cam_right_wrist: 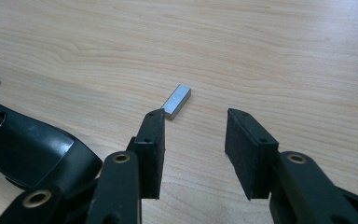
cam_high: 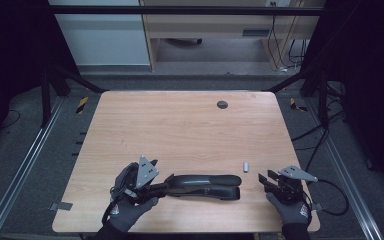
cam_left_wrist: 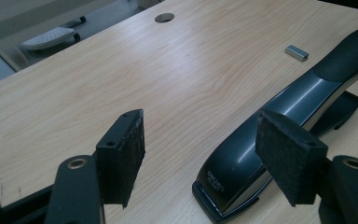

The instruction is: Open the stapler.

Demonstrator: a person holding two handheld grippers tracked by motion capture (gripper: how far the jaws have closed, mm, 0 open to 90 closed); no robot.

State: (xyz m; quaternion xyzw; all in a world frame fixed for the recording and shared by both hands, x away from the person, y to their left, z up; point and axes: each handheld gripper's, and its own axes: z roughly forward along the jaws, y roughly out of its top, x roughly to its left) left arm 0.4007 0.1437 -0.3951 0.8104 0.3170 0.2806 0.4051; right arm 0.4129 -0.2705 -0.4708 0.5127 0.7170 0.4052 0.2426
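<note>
While the black stapler [cam_high: 205, 186] lies flat on the wooden table [cam_high: 180, 125], near the front edge, both tools sit close to it. The left gripper [cam_high: 157, 189] is at the stapler's left end. Its jaws are wide apart and they hold nothing; in the left gripper view the stapler's end [cam_left_wrist: 242, 172] lies just beside the right pad [cam_left_wrist: 286, 158]. The right gripper [cam_high: 264, 181] is near the stapler's other end. Its jaws are apart too, with only bare table between them. A little silver block of staples [cam_right_wrist: 176, 101] lies just past the tip of one pad, on the table and free.
</note>
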